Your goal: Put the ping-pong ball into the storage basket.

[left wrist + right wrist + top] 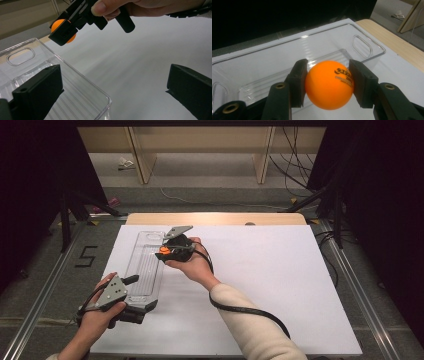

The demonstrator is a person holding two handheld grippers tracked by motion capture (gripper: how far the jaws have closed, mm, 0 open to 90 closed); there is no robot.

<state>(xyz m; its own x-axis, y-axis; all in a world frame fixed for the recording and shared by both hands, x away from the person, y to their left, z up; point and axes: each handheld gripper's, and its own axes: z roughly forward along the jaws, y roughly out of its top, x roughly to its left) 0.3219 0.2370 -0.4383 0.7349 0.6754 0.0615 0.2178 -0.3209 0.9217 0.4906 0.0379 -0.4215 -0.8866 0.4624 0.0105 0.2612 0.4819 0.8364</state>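
A clear plastic tray (145,270) lies lengthwise on the left part of the white table sheet (270,285). My right gripper (165,251) hovers over the tray's right rim near its far end, shut on an orange ping-pong ball (163,250). In the right gripper view the ball (329,85) with black print sits squeezed between both pads (298,82), above the tray (287,52). My left gripper (139,295) is at the tray's near end, open. In the left gripper view its jaws stand wide apart with the tray's corner (100,100) between them, and the ball (58,24) shows up at the top left.
A wooden table edge (215,218) runs along the far side of the white sheet. Beyond it stand wooden shelf legs (142,155), with cables on the floor. Dark stands flank the table. A "5" (86,256) is marked on the floor at the left.
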